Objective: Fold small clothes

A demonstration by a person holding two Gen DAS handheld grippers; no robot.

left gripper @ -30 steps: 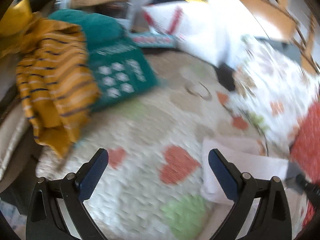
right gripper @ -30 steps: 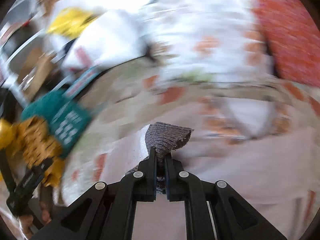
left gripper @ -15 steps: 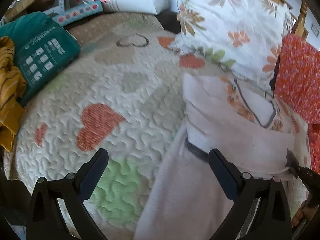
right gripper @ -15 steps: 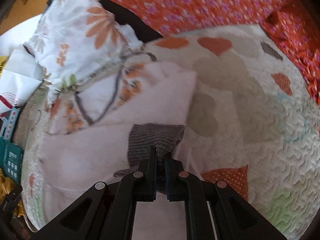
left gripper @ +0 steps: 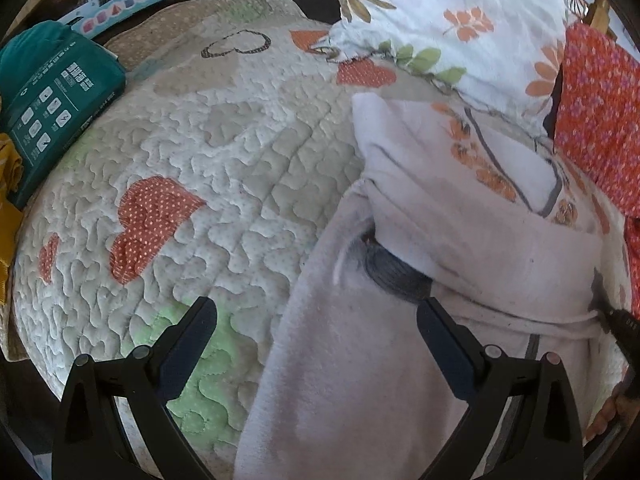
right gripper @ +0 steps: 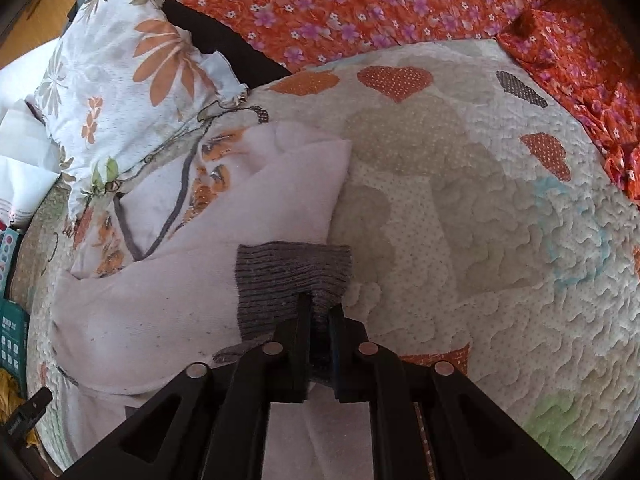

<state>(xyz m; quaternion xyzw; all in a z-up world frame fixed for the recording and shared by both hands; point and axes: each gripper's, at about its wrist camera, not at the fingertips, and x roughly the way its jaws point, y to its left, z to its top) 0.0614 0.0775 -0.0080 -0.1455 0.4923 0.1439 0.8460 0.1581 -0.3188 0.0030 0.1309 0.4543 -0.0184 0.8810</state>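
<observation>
Now right tool (right gripper: 319, 316) pinching grey cuff (right gripper: 294, 276) (pink garment (right gripper: 152, 304)) — left tool (left gripper: 316, 336) gaping

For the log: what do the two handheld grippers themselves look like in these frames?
Both are matte black plastic frames with triangular cut-outs and round silver pivot pins. The left gripper has flat, dark navy pads on its fingers. The right gripper has slim black fingers, a blue-edged pad on one. No cables, sleeves or markings show.
</observation>
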